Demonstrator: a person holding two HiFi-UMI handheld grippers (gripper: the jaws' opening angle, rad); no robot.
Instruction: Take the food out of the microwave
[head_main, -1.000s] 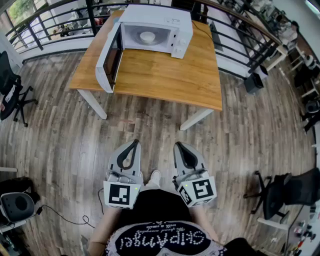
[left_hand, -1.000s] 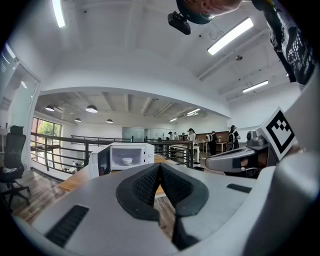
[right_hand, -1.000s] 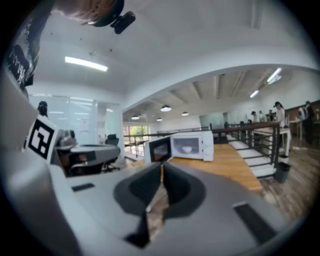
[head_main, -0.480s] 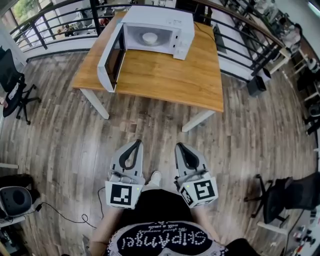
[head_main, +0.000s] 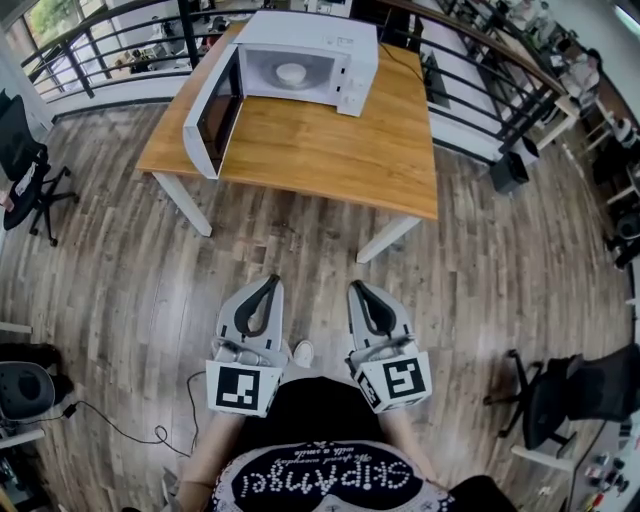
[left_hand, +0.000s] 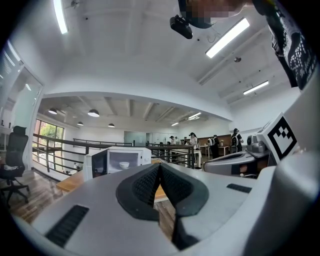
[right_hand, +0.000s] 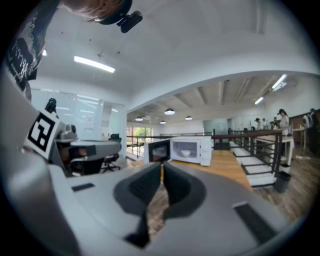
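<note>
Wooden table: microwave open, bowl inside, contents unreadable | left gripper, right gripper: closed, empty

I hold my left gripper and right gripper side by side at waist height, both pointing forward, jaws closed and empty.

The table top is finished in smooth, lightly sheened wood; the floor is laid in duller grey-brown planks. The microwave is cased in glossy white, its door panelled with dark glass. The left gripper and right gripper are shelled in matt grey plastic, with ribbed black pads.
</note>
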